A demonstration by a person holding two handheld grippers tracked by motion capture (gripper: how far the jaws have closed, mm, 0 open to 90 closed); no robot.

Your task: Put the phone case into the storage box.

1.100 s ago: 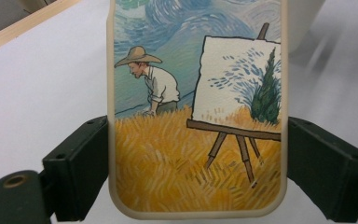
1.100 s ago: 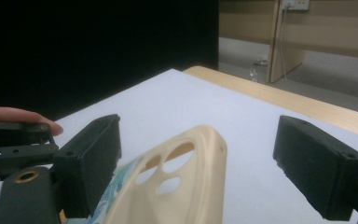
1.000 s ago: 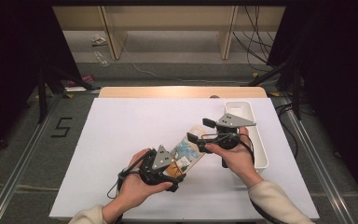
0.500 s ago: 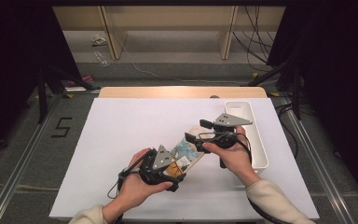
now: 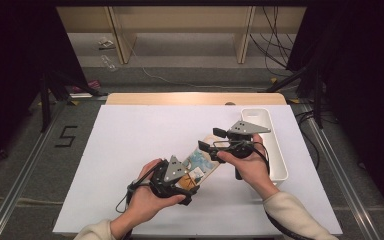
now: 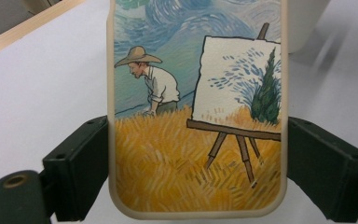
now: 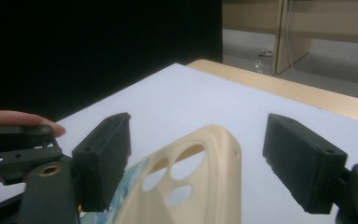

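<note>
Our right tool (image 5: 209, 139) has been narrowing around the phone case (image 5: 200, 167), not yet pinching; left tool (image 5: 180, 186) clamps it. Next, we close on its camera end.

Count of things on the white counter (image 5: 130, 145)

There was one cream-rimmed phone case (image 5: 200, 167) printed with a painter at an easel in a yellow field, one long white rectangular plastic tray (image 5: 275, 145), and two black hand-held grippers: the left hand-held gripper (image 5: 180, 180) and the right hand-held gripper (image 5: 211, 140). Two hands were counted, and one wooden counter edge.
</note>
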